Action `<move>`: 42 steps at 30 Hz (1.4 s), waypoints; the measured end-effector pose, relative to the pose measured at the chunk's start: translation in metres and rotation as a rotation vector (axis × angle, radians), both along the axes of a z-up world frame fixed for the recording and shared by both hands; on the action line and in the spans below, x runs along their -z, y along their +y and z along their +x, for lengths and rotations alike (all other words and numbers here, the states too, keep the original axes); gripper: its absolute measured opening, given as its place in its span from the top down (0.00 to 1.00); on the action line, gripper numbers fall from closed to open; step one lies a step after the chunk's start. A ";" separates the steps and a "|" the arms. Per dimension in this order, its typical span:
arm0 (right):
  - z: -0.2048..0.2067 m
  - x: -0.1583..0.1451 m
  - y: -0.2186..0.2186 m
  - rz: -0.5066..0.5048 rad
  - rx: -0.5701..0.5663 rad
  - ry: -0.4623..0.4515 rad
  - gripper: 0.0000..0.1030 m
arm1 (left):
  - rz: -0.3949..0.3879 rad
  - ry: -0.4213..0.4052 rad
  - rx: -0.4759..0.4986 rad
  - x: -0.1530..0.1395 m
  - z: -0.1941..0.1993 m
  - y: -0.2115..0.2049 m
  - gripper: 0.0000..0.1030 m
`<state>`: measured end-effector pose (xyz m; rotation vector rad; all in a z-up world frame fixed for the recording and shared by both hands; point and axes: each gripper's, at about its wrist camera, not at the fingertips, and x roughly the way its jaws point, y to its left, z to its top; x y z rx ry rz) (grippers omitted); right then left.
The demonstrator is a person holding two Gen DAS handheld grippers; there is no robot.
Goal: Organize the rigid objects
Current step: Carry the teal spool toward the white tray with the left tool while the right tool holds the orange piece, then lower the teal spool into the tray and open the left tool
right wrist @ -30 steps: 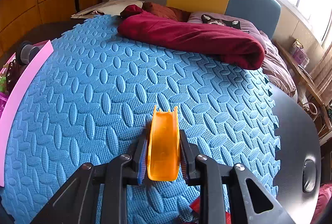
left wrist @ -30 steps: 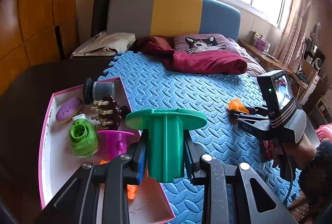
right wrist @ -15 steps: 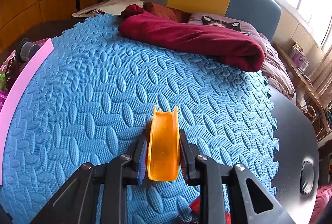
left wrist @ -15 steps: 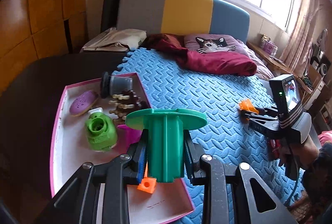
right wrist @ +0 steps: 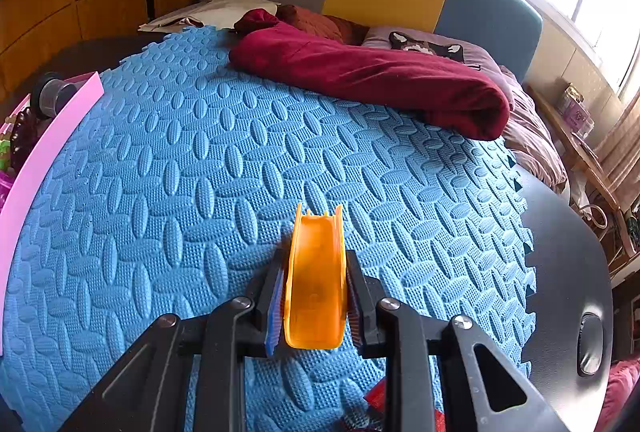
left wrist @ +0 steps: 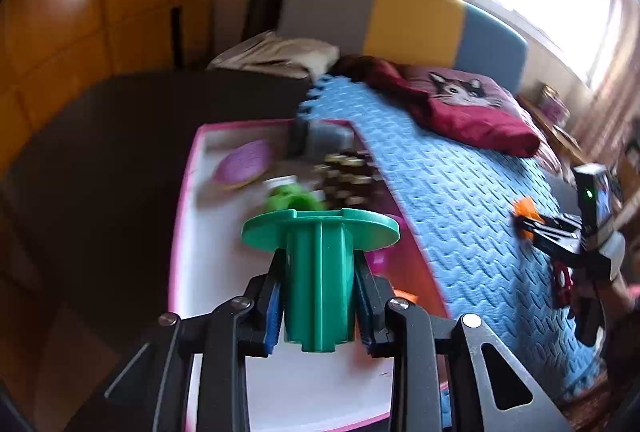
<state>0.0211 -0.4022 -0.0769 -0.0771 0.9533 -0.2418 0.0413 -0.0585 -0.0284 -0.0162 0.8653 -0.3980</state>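
My left gripper [left wrist: 319, 306] is shut on a green plastic piece [left wrist: 319, 272] with a round flat top, held above the pink-rimmed white tray [left wrist: 188, 192]. In the tray lie a purple oval piece [left wrist: 242, 165], a lime green toy [left wrist: 290, 198], a dark brown studded piece [left wrist: 348, 172], a grey cup [left wrist: 320, 138] and a magenta piece [left wrist: 380, 260], all blurred. My right gripper [right wrist: 314, 296] is shut on an orange trough-shaped piece [right wrist: 315, 280] above the blue foam mat [right wrist: 180, 172]. That gripper [left wrist: 528, 222] also shows at the right of the left wrist view.
The tray's pink wall [right wrist: 48, 140] borders the mat on the left. A dark red blanket [right wrist: 368, 72] and a cat pillow [left wrist: 460, 92] lie at the mat's far end. A red object [right wrist: 380, 398] lies under my right gripper. Dark tabletop [right wrist: 560, 252] flanks the mat.
My left gripper has swung left with the green piece, from over the tray's right edge to over its middle. The right gripper and orange piece have stayed put.
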 end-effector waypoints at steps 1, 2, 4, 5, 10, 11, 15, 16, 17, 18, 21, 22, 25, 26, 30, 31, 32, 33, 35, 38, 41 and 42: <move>0.000 0.000 0.000 -0.001 0.000 0.000 0.75 | -0.001 0.009 -0.017 0.002 0.003 0.008 0.70; 0.000 0.000 0.000 0.000 0.000 0.000 0.75 | 0.000 0.015 -0.030 0.003 0.005 0.015 0.70; 0.000 0.000 0.000 0.000 0.001 0.000 0.75 | -0.005 0.030 -0.047 0.007 0.009 0.026 0.70; 0.000 0.000 0.000 0.001 0.000 0.000 0.75 | -0.011 0.038 -0.057 0.009 0.011 0.031 0.70; 0.000 0.000 0.000 0.002 0.001 -0.001 0.75 | -0.065 0.090 -0.107 0.017 0.026 0.048 0.70; 0.000 0.000 -0.001 0.002 0.001 -0.001 0.75 | -0.069 0.094 -0.111 0.017 0.028 0.049 0.70; 0.000 0.000 0.000 0.002 0.001 -0.001 0.75 | -0.093 0.137 -0.122 0.023 0.045 0.046 0.70; 0.000 0.000 0.000 0.002 0.000 -0.001 0.75 | -0.104 0.150 -0.125 0.024 0.050 0.046 0.70; 0.000 0.000 0.000 0.000 0.000 -0.001 0.75 | -0.112 0.160 -0.132 0.025 0.055 0.045 0.70; -0.001 0.000 -0.001 -0.001 -0.001 -0.001 0.75 | -0.110 0.161 -0.135 0.026 0.059 0.044 0.70; 0.000 0.000 0.000 0.000 -0.001 -0.001 0.75 | -0.087 0.156 -0.134 0.029 0.069 0.036 0.70; 0.000 0.000 -0.001 0.001 -0.001 -0.001 0.75 | -0.083 0.156 -0.135 0.031 0.073 0.034 0.70; 0.000 0.000 0.000 -0.002 -0.001 -0.001 0.75 | -0.053 0.146 -0.144 0.037 0.085 0.031 0.70; 0.000 0.000 0.000 -0.002 -0.001 -0.001 0.75 | -0.045 0.148 -0.145 0.040 0.090 0.030 0.70; 0.000 0.000 0.000 -0.001 -0.001 -0.001 0.75 | -0.007 0.159 -0.155 0.055 0.102 0.025 0.70; 0.000 0.000 0.000 -0.001 -0.001 -0.002 0.75 | -0.005 0.146 -0.157 0.055 0.102 0.025 0.70; 0.000 0.000 0.000 0.000 -0.001 -0.002 0.75 | 0.002 0.133 -0.155 0.054 0.101 0.025 0.70; 0.000 0.000 0.000 0.000 -0.001 -0.002 0.75 | 0.012 0.129 -0.153 0.053 0.100 0.024 0.70; 0.000 0.000 -0.001 0.001 -0.002 -0.002 0.75 | 0.021 0.126 -0.150 0.053 0.099 0.025 0.69; 0.001 0.000 -0.001 0.001 -0.003 -0.002 0.75 | 0.024 0.115 -0.149 0.048 0.095 0.027 0.61; 0.001 0.000 -0.001 0.001 -0.003 -0.002 0.75 | 0.022 0.095 -0.138 0.040 0.088 0.027 0.58; 0.001 0.000 -0.001 0.001 -0.003 -0.002 0.75 | 0.031 0.084 -0.136 0.038 0.084 0.027 0.58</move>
